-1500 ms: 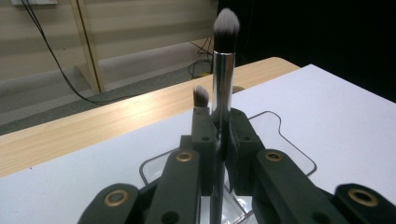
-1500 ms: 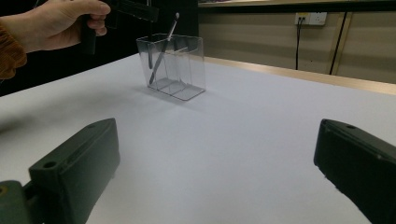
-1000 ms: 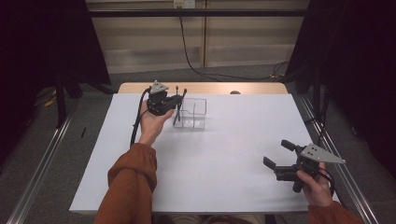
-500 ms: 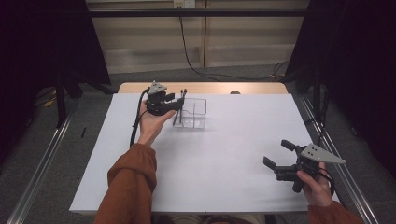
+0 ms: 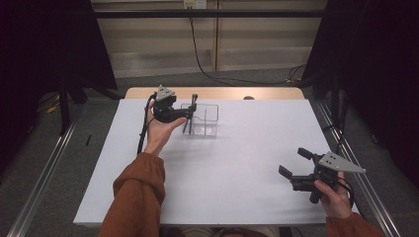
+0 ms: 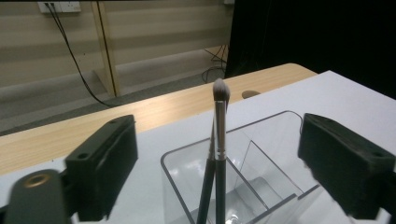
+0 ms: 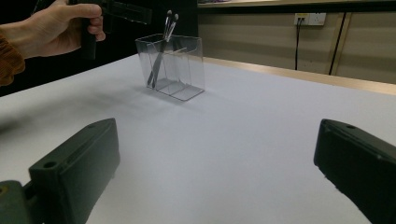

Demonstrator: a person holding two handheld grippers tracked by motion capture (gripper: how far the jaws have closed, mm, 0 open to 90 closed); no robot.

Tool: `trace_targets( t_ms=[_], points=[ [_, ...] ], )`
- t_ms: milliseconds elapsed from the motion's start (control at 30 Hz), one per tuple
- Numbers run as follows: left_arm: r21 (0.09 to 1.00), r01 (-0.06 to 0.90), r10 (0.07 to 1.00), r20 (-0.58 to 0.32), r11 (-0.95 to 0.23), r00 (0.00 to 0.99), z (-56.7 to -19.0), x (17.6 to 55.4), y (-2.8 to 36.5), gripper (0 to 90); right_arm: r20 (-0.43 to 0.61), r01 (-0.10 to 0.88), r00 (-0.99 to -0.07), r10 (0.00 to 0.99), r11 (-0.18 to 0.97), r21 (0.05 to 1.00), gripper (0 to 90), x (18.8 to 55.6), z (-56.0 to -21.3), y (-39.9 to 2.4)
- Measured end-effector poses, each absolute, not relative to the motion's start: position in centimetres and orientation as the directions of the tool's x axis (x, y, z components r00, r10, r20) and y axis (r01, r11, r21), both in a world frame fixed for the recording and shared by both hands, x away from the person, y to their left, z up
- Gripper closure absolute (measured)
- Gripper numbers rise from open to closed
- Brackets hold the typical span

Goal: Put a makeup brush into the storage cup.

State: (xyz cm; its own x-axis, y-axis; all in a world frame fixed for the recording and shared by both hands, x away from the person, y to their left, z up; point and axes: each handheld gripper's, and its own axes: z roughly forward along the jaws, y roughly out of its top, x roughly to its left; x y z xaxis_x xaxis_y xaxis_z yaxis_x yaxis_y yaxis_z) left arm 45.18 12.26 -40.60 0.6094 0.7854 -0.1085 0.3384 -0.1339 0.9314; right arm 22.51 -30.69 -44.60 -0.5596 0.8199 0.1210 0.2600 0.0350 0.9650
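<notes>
A clear acrylic organizer point(image 5: 206, 122) with compartments stands at the far middle of the white table. Two dark-handled makeup brushes point(image 5: 188, 120) lean upright in its left compartment. My left gripper point(image 5: 188, 111) hovers at the organizer's left end, and its jaws have just been opening. In the left gripper view the brushes point(image 6: 219, 135) rise between the two wide-apart jaws of that gripper point(image 6: 224, 161), touching neither, inside the organizer point(image 6: 275, 154). My right gripper point(image 5: 295, 163) is open near the front right edge with nothing in it point(image 7: 219, 172). It faces the organizer point(image 7: 180, 65) and brushes point(image 7: 163, 42).
The white sheet point(image 5: 237, 168) covers the table, with a wooden strip point(image 5: 222, 93) along the far edge. A cable point(image 5: 144, 131) trails from the left gripper. Metal rails point(image 5: 44, 173) flank the table, and dark curtains hang on both sides.
The left gripper's jaws have spread apart around the brush handle, which now stands free in the organizer. Neither hand has shifted.
</notes>
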Motion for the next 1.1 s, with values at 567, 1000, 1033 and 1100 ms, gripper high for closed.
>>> trace_targets(
  t_ms=[567,1000,1033,1100],
  points=[
    [0.945,0.311,0.783,-0.114,-0.105,0.611,-39.1,43.8,14.4,2.1,0.103,0.273,-0.551,0.828,0.063,0.96,0.0,22.8,-44.8,-31.1],
    [0.955,0.278,0.785,-0.091,-0.106,0.612,-38.1,41.3,15.4,2.1,0.1,0.259,-0.553,0.827,0.057,0.964,0.0,22.6,-44.6,-30.9],
    [0.955,0.277,0.784,-0.091,-0.106,0.614,-38.1,41.1,15.5,2.1,0.097,0.259,-0.548,0.831,0.059,0.964,0.0,22.6,-44.6,-30.9],
    [0.958,0.265,0.784,-0.083,-0.106,0.615,-37.9,40.7,15.7,2.2,0.1,0.26,-0.546,0.832,0.055,0.964,0.0,22.6,-44.6,-30.9]
  ],
)
